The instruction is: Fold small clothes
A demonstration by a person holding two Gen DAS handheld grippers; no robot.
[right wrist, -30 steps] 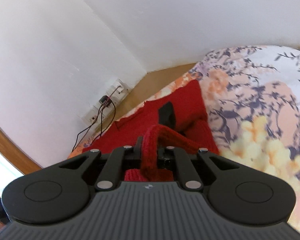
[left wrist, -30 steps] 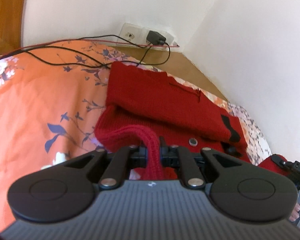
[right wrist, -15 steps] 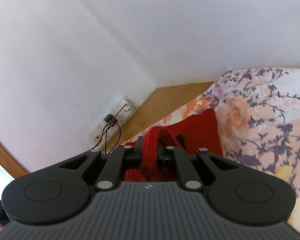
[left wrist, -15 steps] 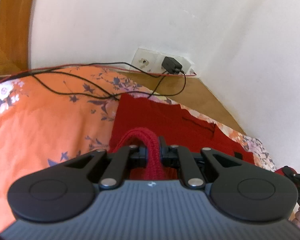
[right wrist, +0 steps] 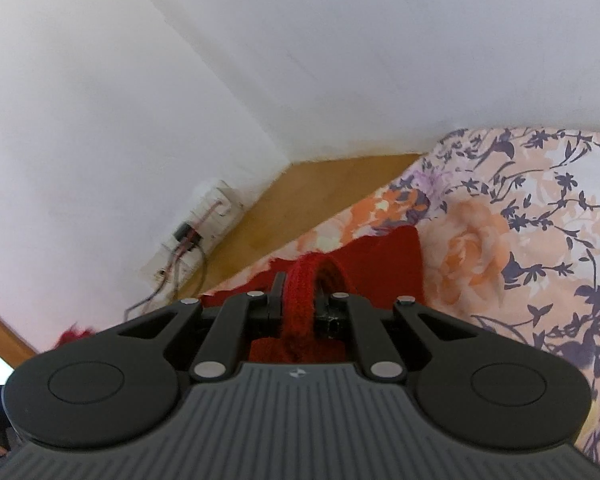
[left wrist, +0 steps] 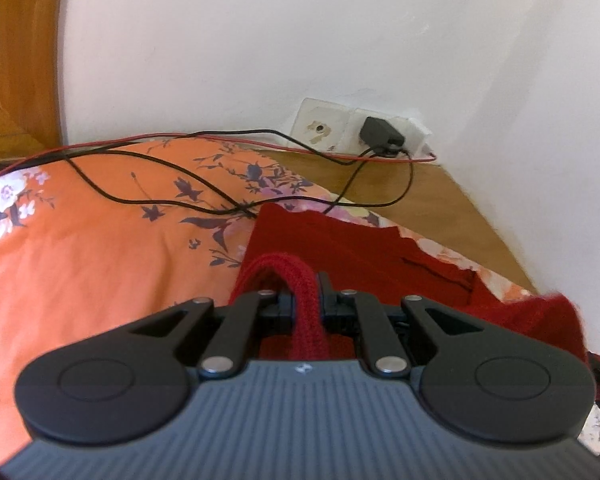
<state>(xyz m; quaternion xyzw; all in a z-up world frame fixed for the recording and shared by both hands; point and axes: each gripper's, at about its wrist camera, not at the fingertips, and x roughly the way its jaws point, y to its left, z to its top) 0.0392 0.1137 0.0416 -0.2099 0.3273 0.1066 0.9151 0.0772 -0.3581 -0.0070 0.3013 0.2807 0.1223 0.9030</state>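
The red knit garment [left wrist: 352,240] lies on the floral bedspread [left wrist: 80,248] just ahead of both tools, its near edge lifted. The left gripper [left wrist: 305,300] and right gripper [right wrist: 300,300] each pinch a knit fold. Mid-fold, I judge; next, carry both edges forward evenly and lay them down. No containers visible

The red knitted garment [left wrist: 340,248] lies spread on the bedding just ahead of the left gripper [left wrist: 304,300], one ribbed edge bunched upright between its fingers, another pinched likewise in the right gripper [right wrist: 300,300].
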